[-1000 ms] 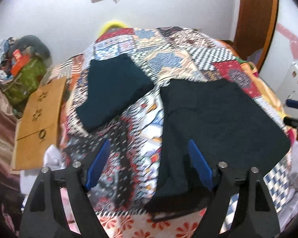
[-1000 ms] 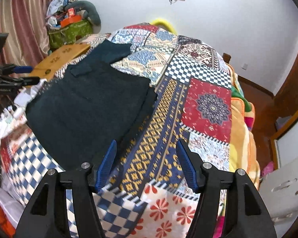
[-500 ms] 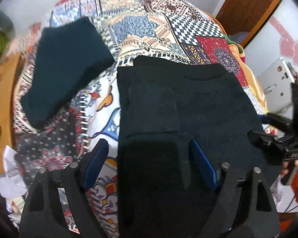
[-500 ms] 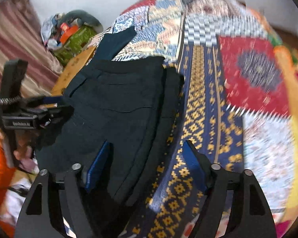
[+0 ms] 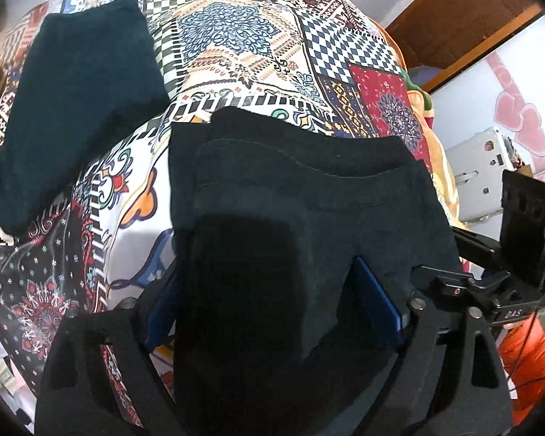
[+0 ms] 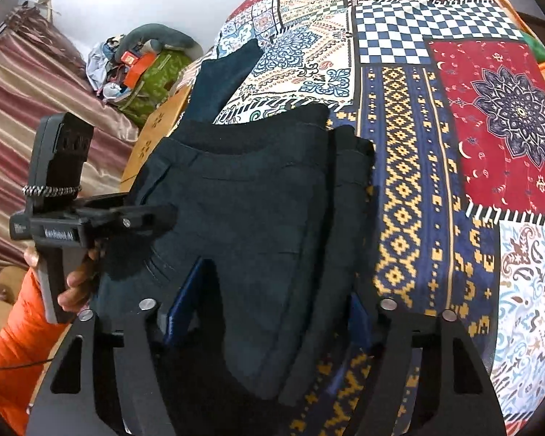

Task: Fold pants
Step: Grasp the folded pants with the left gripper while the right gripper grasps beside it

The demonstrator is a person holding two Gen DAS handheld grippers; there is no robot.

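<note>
Black pants (image 5: 301, 210) lie flat on a patchwork bedspread (image 5: 236, 36), waistband at the far end, right under both grippers. The left gripper (image 5: 269, 301) stands wide, having just opened further, with the pants' near left part between its blue pads, which do not press the cloth. The right gripper (image 6: 269, 309), jaws just narrowed, straddles the near right edge, pads apart from the fabric. Dark folded cloth (image 5: 72, 109) lies far left, apart from the pants.
</note>
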